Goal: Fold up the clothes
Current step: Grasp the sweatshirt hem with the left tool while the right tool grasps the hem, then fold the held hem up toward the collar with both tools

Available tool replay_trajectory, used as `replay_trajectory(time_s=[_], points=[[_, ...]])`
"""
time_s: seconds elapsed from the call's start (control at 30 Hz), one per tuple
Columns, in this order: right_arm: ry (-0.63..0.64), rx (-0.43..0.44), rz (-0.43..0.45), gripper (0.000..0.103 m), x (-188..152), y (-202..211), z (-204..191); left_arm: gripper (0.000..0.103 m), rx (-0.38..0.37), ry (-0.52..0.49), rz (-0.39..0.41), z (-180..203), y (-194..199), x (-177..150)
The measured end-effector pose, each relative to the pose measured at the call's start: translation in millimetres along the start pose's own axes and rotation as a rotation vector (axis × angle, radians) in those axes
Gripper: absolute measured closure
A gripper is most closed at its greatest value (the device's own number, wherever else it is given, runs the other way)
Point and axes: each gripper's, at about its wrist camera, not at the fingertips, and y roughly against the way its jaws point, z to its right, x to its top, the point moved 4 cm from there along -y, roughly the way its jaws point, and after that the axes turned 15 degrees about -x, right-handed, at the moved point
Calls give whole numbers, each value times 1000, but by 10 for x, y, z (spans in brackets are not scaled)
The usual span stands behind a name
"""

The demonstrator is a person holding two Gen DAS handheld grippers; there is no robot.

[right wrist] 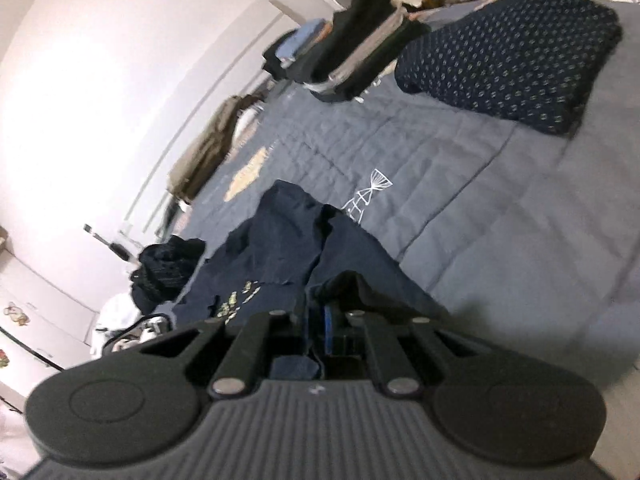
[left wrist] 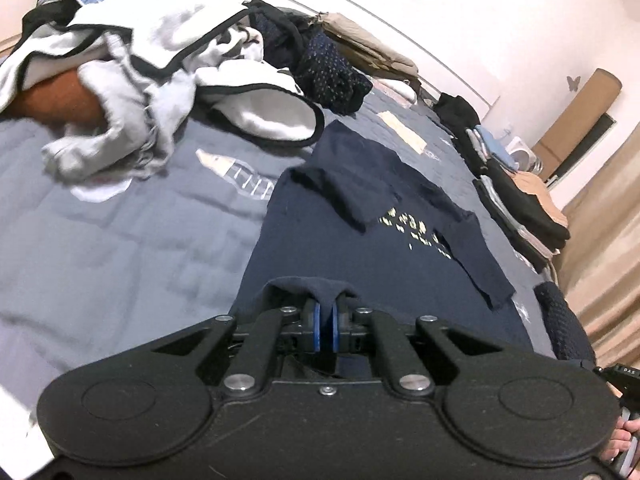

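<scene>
My left gripper (left wrist: 326,312) pinches the navy shirt's (left wrist: 360,248) near hem. My right gripper (right wrist: 324,320) pinches the same shirt's cloth on the bed (left wrist: 120,240). Folded stacks (left wrist: 516,204) sit far right.

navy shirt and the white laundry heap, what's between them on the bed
Only bare grey quilt with a pale printed patch lies between the navy shirt and the white laundry heap; the left wrist view shows it.

In the right wrist view the navy T-shirt (right wrist: 280,248) hem disappears behind the right gripper (right wrist: 326,330), and its yellow print is too blurred to read. In the left wrist view, a hand (left wrist: 624,440) is cut off at the lower right edge.
</scene>
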Motion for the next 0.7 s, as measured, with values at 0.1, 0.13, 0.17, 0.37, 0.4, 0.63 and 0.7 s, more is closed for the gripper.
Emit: replay_trajectory(time_s=[0.1,0.13,0.17,0.37,0.4,0.63,0.7], points=[[32,-11,2,96,132,-242,-173,97,-3,9,9,-27,-236,173],[46,-12,7,96,186,-320,-237,97,-2,5,14,-37,-311,242],[60,-12,12,96,241,-398,-301,97,-2,2,18,-50,-391,318],[164,0,66,96,519,-969,-704,97,24,-40,13,-127,-980,697],[195,-6,77,95,512,-1062,-743,97,35,-49,9,-148,-1091,733],[430,-208,192,69,416,-1421,-847,18,224,-123,79,-246,-1452,659],[477,-231,251,53,429,-1327,-902,18,231,-202,90,-156,-1390,603]])
